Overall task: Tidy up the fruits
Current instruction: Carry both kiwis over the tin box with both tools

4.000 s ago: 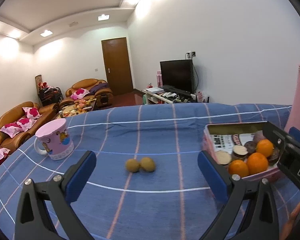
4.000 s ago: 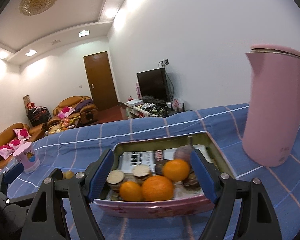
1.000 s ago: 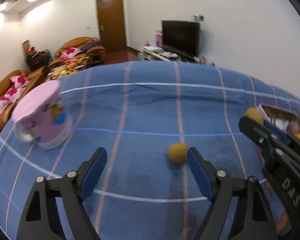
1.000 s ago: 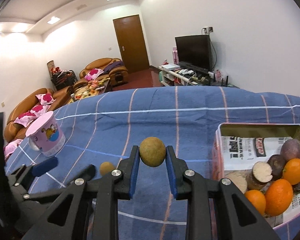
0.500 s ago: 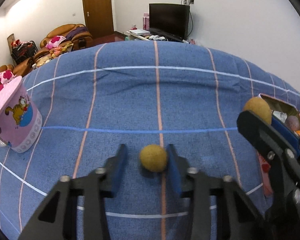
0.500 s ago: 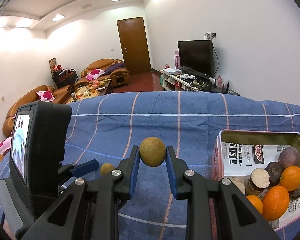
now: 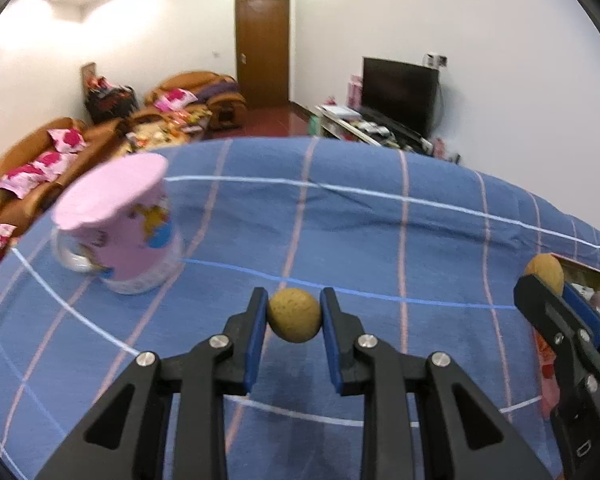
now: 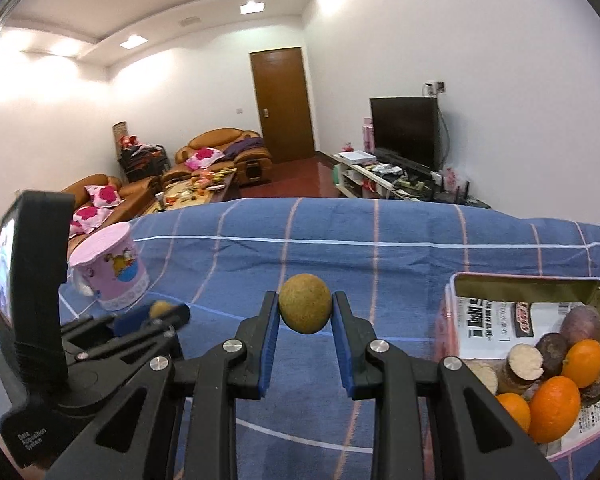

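Two grippers, one brown fruit clamped in each, above blue plaid cloth.

Left gripper [image 7: 294, 316] pinches a round, matte, tan-brown fruit [image 7: 295, 315] by its sides; right gripper [image 8: 305, 310] pinches a matching fruit [image 8: 305, 309], both at the pad tips (shallow purchase). Risk: either fruit could roll out if jolted or tilted in transit. Open tin [image 8: 530, 286] lies to the right, holding oranges [image 8: 552, 408] and dark cut fruit. Pink mug [image 7: 120, 226] stands left.

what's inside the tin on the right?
The tin holds oranges, dark purple fruits, one cut showing a pale inside, and printed paper lining. Whatever lies under the pile, and the tin's near corner, can't be seen.
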A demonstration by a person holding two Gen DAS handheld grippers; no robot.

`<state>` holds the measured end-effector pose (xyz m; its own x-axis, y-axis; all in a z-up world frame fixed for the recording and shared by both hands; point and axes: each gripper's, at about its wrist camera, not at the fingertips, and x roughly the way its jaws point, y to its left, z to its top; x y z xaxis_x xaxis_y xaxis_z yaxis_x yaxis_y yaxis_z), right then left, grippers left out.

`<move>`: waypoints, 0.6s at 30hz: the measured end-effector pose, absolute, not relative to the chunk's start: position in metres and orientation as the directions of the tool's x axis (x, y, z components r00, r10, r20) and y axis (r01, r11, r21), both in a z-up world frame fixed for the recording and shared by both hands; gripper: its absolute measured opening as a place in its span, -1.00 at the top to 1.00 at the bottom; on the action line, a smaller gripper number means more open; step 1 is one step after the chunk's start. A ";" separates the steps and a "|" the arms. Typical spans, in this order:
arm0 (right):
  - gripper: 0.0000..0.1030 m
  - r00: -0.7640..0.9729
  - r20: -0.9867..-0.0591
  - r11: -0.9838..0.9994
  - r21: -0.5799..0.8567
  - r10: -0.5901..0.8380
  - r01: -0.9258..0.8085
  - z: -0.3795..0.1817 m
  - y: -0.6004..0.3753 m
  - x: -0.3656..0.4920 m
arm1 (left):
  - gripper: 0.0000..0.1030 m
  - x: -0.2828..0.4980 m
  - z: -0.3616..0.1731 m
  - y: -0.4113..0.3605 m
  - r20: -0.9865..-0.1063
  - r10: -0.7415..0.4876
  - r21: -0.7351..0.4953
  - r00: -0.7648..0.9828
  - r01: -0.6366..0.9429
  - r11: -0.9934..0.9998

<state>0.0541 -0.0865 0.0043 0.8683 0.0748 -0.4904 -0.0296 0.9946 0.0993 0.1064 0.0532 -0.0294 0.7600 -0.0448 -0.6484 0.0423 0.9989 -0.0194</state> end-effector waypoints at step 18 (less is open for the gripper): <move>0.45 0.881 -0.472 0.998 0.049 0.045 -0.025 0.006 -0.075 0.027 | 0.45 0.079 -0.014 0.063 -0.554 0.043 0.063 0.832 -0.009 0.998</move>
